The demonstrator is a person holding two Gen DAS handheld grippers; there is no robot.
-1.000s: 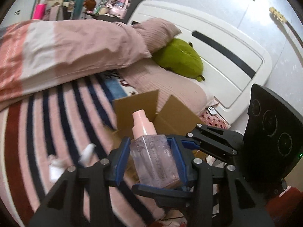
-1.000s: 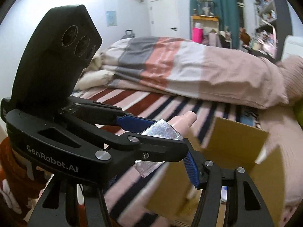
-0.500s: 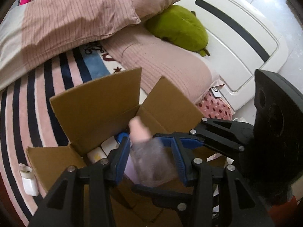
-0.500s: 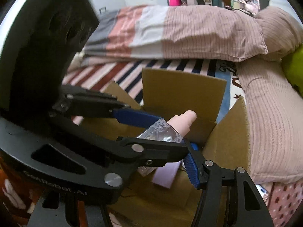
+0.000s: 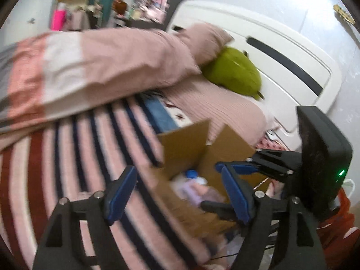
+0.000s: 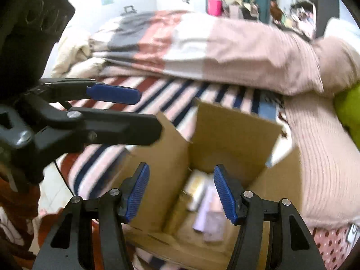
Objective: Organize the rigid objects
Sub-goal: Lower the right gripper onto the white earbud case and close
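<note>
Both grippers, left [image 5: 177, 193] & right [image 6: 181, 193], jaws apart, nothing held. Bottles [image 6: 207, 209] lie inside cardboard box [image 6: 234, 135] on striped bed. Looks mostly done; can't see any strays outside box.

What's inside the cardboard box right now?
The cardboard box holds several blurred items: a pale purple one, a clear bottle, a cream tube and something blue-capped. Its walls hide the rest of the floor.
</note>
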